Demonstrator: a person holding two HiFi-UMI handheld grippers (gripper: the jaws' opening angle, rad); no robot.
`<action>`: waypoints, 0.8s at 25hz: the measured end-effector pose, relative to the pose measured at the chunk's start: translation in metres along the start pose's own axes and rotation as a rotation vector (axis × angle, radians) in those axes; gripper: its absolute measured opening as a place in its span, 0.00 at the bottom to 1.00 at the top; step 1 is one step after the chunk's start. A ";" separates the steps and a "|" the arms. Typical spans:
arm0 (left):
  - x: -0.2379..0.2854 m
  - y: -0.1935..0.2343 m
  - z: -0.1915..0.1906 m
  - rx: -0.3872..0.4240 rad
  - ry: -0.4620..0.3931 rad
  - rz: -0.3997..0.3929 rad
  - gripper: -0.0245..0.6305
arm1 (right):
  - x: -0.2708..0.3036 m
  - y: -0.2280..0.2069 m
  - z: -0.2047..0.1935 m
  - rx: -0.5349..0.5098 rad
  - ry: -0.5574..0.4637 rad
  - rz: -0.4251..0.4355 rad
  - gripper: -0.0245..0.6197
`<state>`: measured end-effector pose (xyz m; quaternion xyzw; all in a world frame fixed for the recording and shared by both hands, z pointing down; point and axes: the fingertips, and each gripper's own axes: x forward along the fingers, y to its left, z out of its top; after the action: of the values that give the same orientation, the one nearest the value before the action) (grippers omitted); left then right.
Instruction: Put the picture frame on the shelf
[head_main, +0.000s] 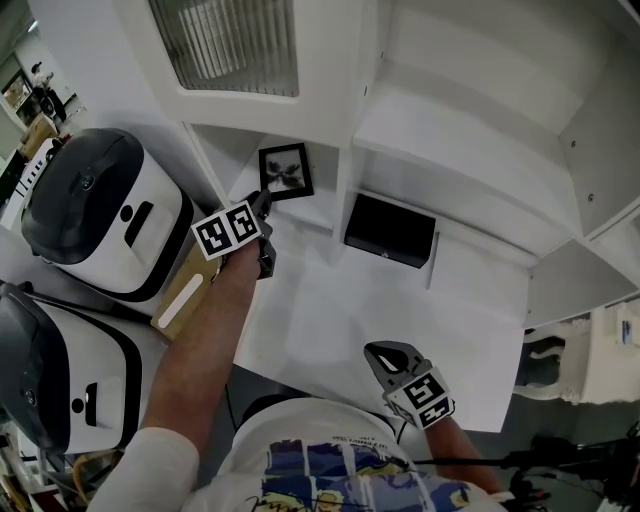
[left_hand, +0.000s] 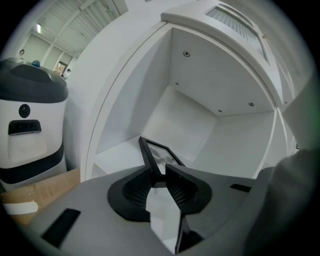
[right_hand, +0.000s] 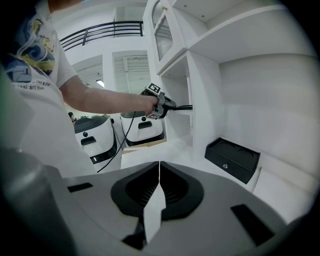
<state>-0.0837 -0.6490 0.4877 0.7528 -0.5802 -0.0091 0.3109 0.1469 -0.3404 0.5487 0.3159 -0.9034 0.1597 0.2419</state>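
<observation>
Lab-like hall: white shelving (head_main: 450, 130), two bulky white machines (head_main: 100, 215).

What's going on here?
The person's left tool is shut on the edge of a black rectangular picture frame, holding it tilted inside the white shelf compartment. It isn't released yet, and I can't tell whether it touches the compartment floor. The right tool is shut and empty, low over the white counter.

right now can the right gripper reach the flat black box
Probably yes: only bare white counter lies between the right gripper and the flat black box; the left gripper is aside, shut on the black picture frame. The right jaws are shut and would need opening.
</observation>
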 end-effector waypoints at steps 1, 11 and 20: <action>0.000 0.000 0.000 0.007 -0.002 0.003 0.19 | 0.000 -0.001 -0.001 -0.002 -0.003 -0.004 0.08; -0.020 -0.001 0.005 0.028 -0.026 -0.010 0.19 | -0.001 0.006 0.004 -0.011 -0.013 -0.005 0.08; -0.074 -0.001 0.007 0.034 -0.053 -0.069 0.17 | 0.009 0.039 0.014 -0.047 -0.026 0.001 0.08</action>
<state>-0.1098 -0.5871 0.4565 0.7770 -0.5620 -0.0299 0.2821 0.1109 -0.3221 0.5371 0.3120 -0.9100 0.1346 0.2376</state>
